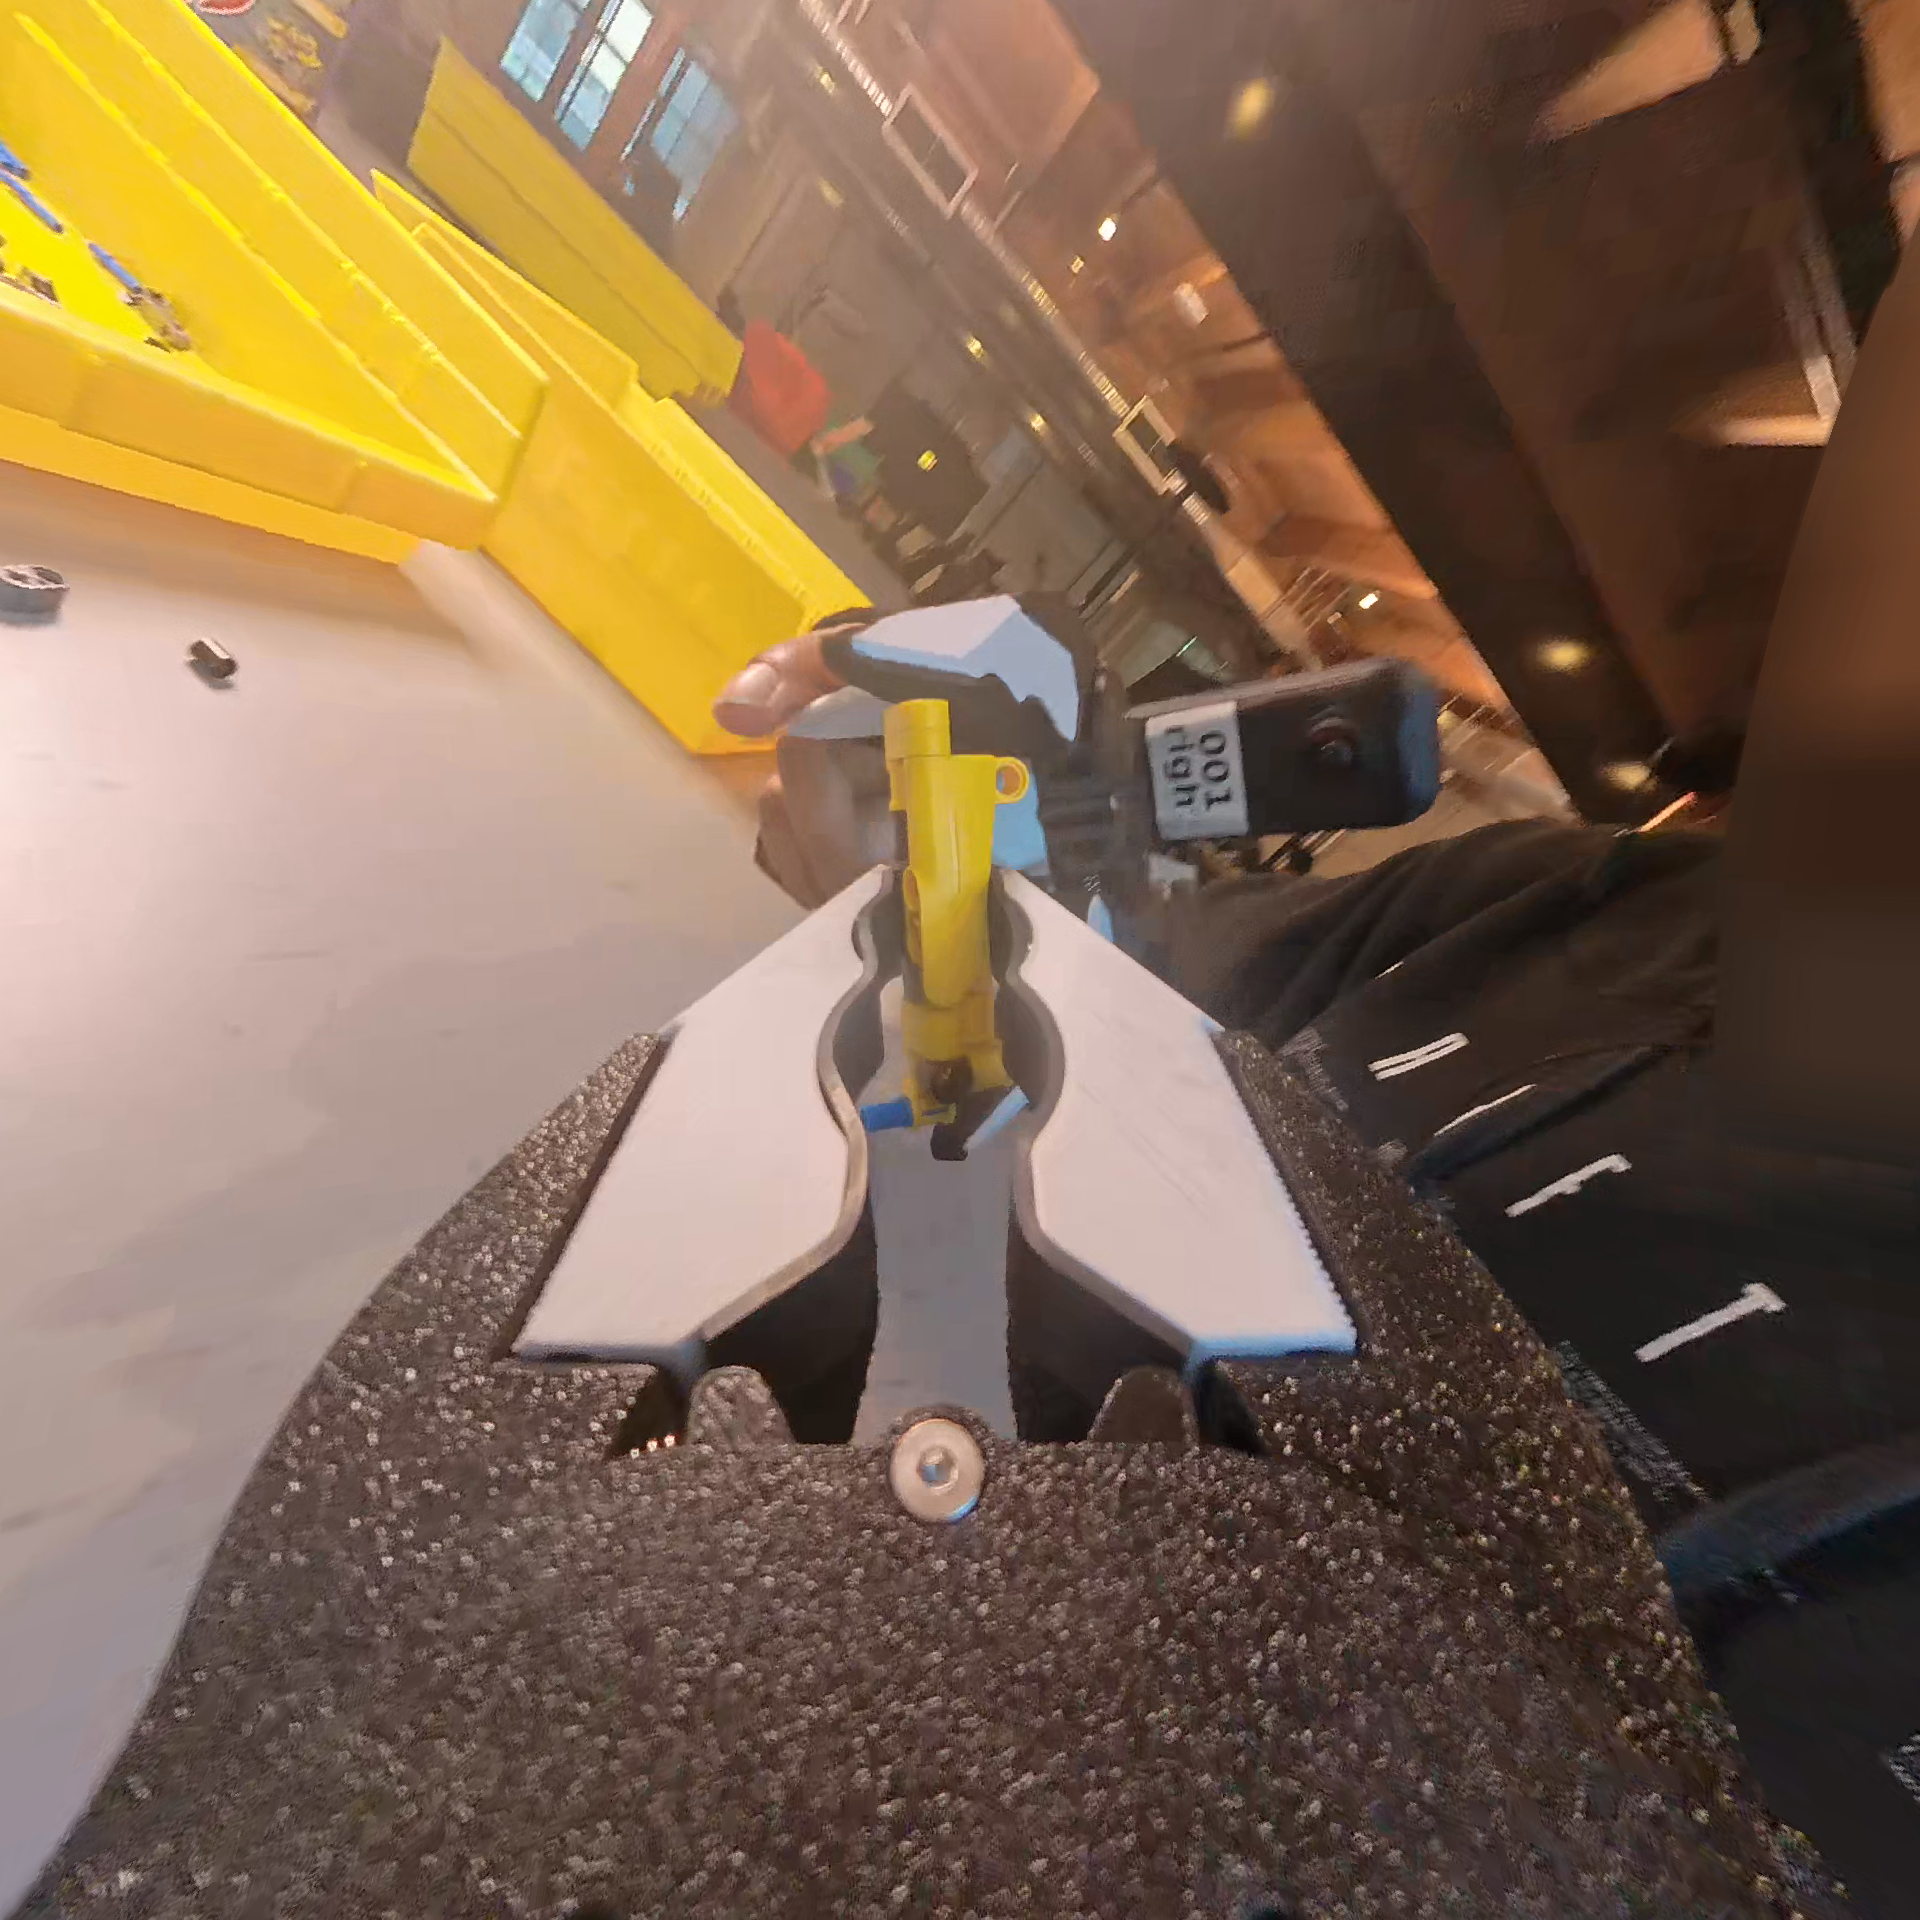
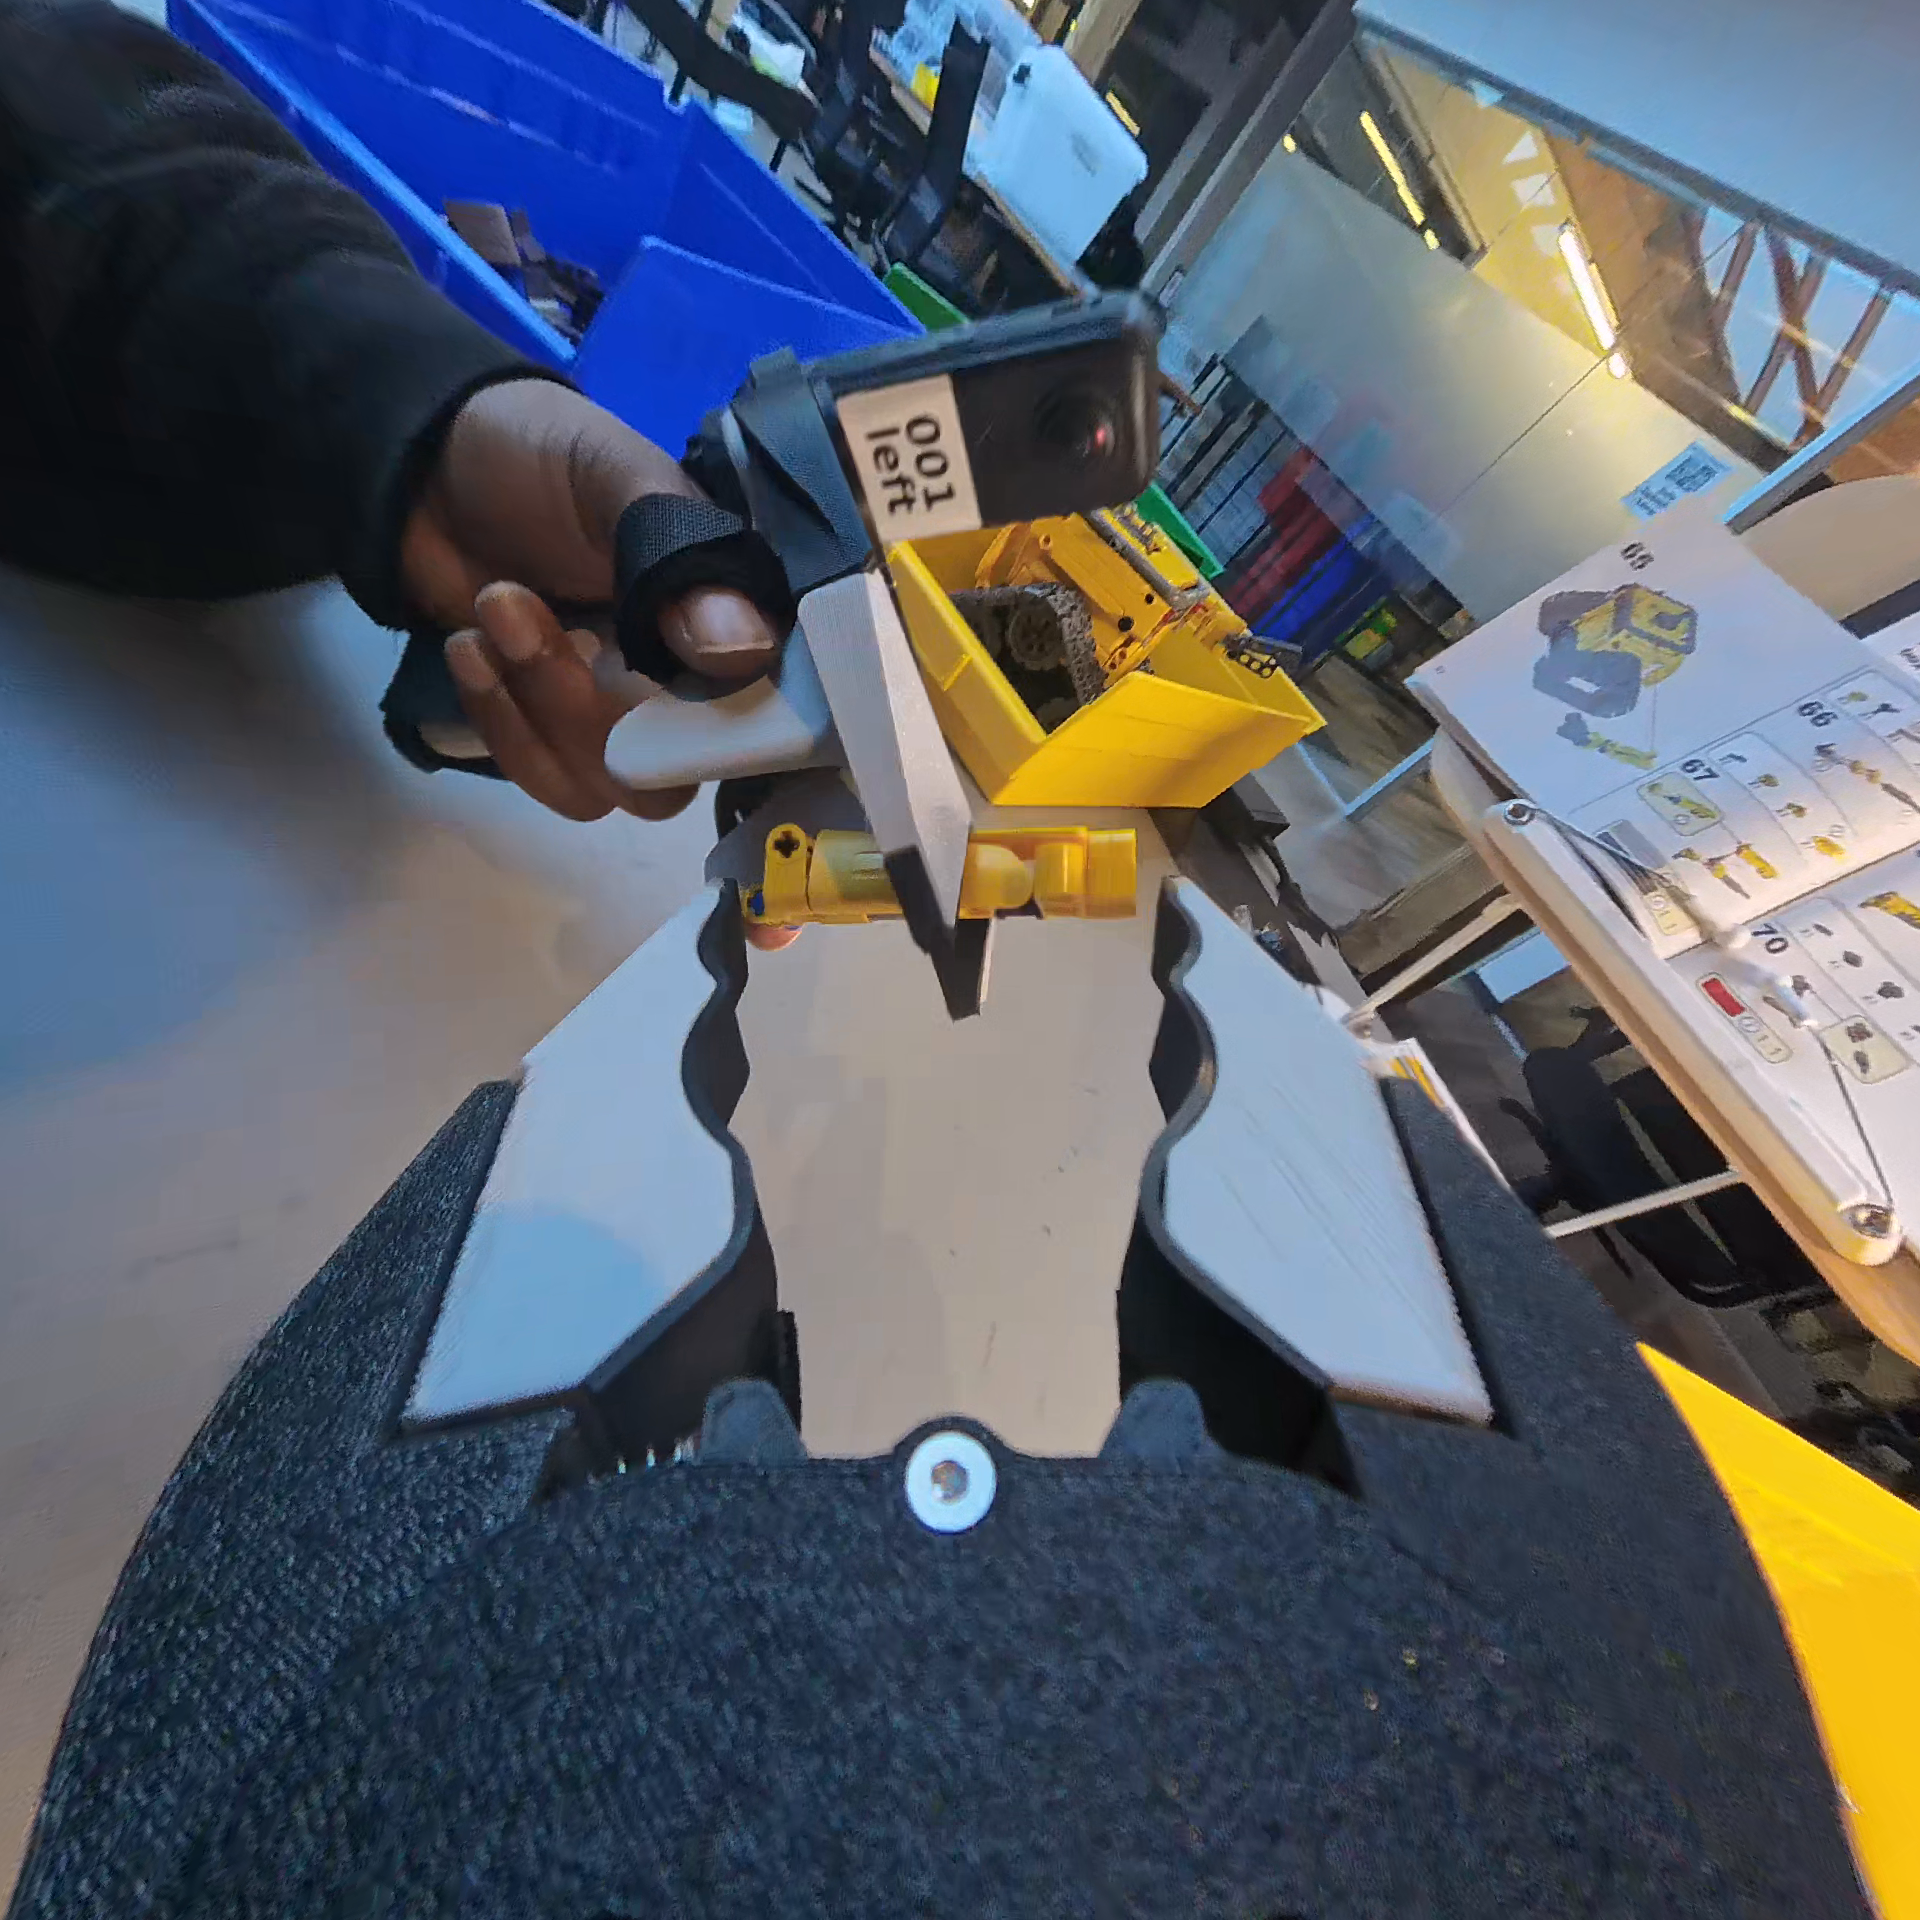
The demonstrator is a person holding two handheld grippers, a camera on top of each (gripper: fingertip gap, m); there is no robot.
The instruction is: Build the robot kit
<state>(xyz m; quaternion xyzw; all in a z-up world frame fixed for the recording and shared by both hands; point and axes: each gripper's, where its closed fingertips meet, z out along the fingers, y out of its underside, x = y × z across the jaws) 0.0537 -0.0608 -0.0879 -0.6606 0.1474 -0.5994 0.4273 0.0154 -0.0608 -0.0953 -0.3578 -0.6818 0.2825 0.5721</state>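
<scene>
left claw (image 1: 940, 914) clamped on a yellow brick assembly (image 1: 940, 935), gripped mid-length so both ends stick out free. held in the air above the grey desk (image 1: 312, 935). right claw (image 2: 951, 925) spread wide, empty, its tips flanking the assembly crosswise without clear contact. yellow bin (image 2: 1122, 717) with a tracked model just behind; instruction booklet (image 2: 1714, 748) propped right.

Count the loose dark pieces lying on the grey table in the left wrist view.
2. A round dark piece lies at the far left edge; a small dark cylinder lies just right of it. More may sit outside the frame.
</scene>
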